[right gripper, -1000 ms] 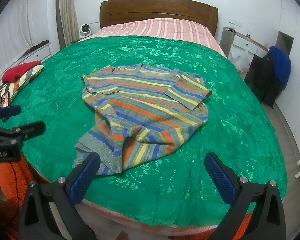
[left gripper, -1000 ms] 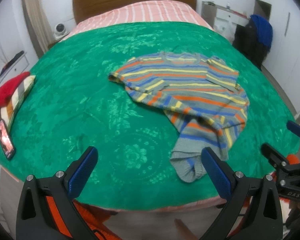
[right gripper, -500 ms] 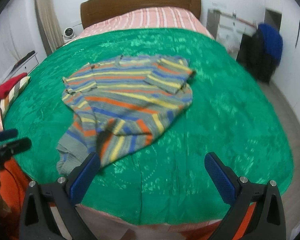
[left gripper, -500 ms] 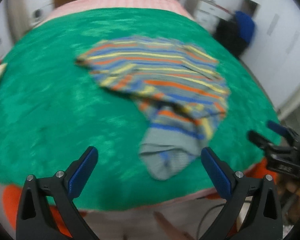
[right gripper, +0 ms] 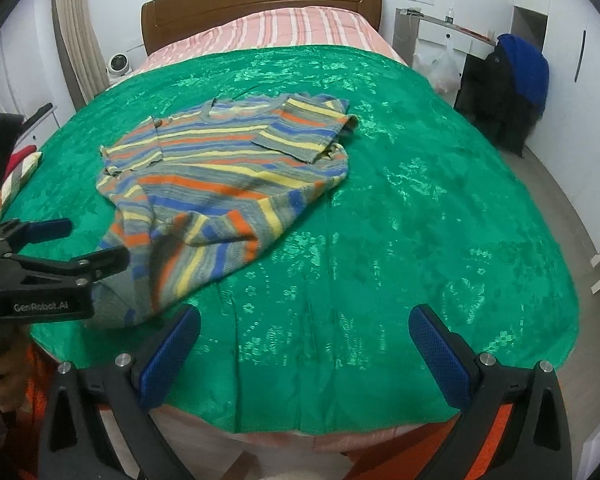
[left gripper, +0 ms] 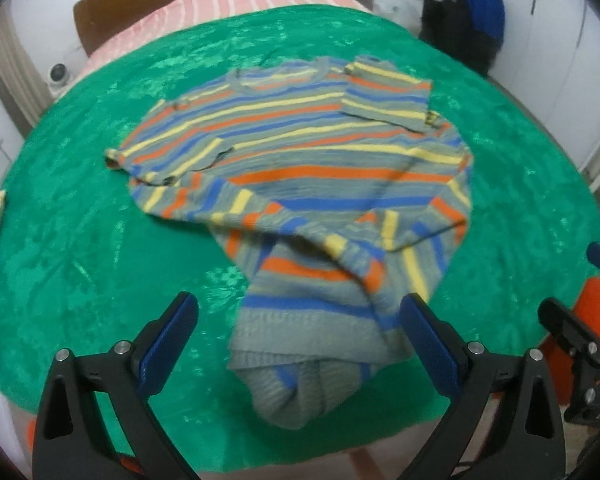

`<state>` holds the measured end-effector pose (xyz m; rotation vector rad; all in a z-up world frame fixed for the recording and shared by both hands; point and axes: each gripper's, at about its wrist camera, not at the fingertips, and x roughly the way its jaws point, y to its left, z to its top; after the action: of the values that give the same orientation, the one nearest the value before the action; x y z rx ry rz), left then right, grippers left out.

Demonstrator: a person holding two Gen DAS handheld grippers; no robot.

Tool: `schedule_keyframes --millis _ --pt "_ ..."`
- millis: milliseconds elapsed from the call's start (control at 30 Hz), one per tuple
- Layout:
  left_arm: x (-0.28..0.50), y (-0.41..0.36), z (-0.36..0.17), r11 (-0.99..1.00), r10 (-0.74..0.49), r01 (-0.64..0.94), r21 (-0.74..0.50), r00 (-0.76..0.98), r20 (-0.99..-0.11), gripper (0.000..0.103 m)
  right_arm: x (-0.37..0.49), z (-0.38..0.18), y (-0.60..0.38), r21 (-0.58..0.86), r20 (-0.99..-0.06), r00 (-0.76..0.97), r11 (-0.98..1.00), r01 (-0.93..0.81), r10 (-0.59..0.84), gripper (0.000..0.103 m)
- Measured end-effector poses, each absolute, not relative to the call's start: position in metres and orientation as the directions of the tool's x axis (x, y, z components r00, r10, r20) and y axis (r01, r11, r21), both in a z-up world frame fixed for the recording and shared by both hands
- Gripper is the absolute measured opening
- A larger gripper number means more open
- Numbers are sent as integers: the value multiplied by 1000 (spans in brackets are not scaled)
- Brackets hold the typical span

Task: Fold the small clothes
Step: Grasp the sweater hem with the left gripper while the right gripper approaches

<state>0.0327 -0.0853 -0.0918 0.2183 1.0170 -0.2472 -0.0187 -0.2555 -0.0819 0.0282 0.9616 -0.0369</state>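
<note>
A small striped sweater (left gripper: pixel 300 176), grey with orange, yellow and blue bands, lies rumpled on the green bedspread (left gripper: pixel 80 220). Both sleeves are folded over its body and the hem bunches toward the bed's near edge. My left gripper (left gripper: pixel 300 344) is open and empty, its jaws on either side of the bunched hem and just short of it. It also shows in the right wrist view (right gripper: pixel 76 248), at the left. The sweater (right gripper: pixel 228 176) lies left of centre there. My right gripper (right gripper: pixel 304 348) is open and empty over bare bedspread (right gripper: pixel 420 220), right of the sweater.
The bed has a wooden headboard (right gripper: pixel 260 4) and a pink striped sheet (right gripper: pixel 284 28). A red and striped bundle (right gripper: pixel 18 164) lies at the left edge. A dark jacket with blue cloth (right gripper: pixel 516 84) and a white desk (right gripper: pixel 440 36) stand at the right.
My left gripper swung right and closer, so the sweater's hem now sits between its jaws. My right gripper shifted right, leaving the sweater further left in its view. Both stayed open.
</note>
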Motion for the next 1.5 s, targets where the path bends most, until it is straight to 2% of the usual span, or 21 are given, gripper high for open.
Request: schedule_keyframes --millis 233,367,433,500,533,567,600,667,767,867,933,1033,1100,1133,1233,1267,1400,1500 --pt "34 -81 -93 953 -75 287 92 520 -851 101 -15 -86 -249 26 -820 572 999 26 7 103" --pt "33 -84 -99 954 -129 297 22 480 -868 99 -14 -90 -248 13 -822 569 1000 26 -4 103" --pt "34 -91 -108 949 -170 315 -27 435 -884 76 -13 -92 -250 11 -826 564 999 34 -10 103" --pt "39 -102 -121 942 -174 335 -36 391 -904 45 -12 -95 -252 7 -828 561 999 45 -19 103" --pt "42 -105 -129 943 -158 333 -25 379 -912 43 -12 -95 -253 9 -829 559 999 48 -20 103" --pt "44 -104 -133 946 -150 323 -20 383 -912 33 -12 -95 -254 9 -829 559 999 50 -21 103" --pt "45 -99 -133 951 -152 309 -27 387 -910 16 -13 -95 -254 10 -829 559 999 50 -20 103" --pt "46 -83 -125 963 -184 251 -94 363 -914 11 -16 -93 -254 6 -826 564 999 44 -20 103" --pt "43 -44 -109 941 -324 211 -266 323 -889 9 -20 -89 -258 -1 -819 573 999 44 -26 103" --pt "36 -8 -100 925 -378 158 -344 307 -874 9 -16 -88 -259 37 -819 574 999 34 11 103" --pt "32 4 -101 903 -429 148 -402 281 -859 9 -6 -87 -252 118 -821 563 993 2 97 103" --pt "25 3 -103 910 -415 144 -389 288 -863 9 19 -90 -236 340 -794 515 938 -64 323 102" --pt "25 -2 -106 906 -422 146 -397 284 -861 10 43 -98 -220 492 -762 447 868 -70 468 99" --pt "24 -3 -107 906 -423 150 -396 283 -861 10 53 -102 -213 539 -747 423 840 -68 513 93" --pt "28 0 -107 909 -416 152 -388 285 -864 10 85 -115 -191 564 -752 382 824 -47 537 73" --pt "28 4 -107 908 -418 148 -391 285 -863 10 96 -119 -185 588 -744 368 808 -36 558 70" --pt "26 7 -105 907 -420 156 -390 301 -856 10 113 -129 -181 747 -650 291 660 77 702 70" --pt "27 4 -109 910 -415 159 -384 299 -859 10 124 -131 -167 761 -646 245 635 134 723 70"
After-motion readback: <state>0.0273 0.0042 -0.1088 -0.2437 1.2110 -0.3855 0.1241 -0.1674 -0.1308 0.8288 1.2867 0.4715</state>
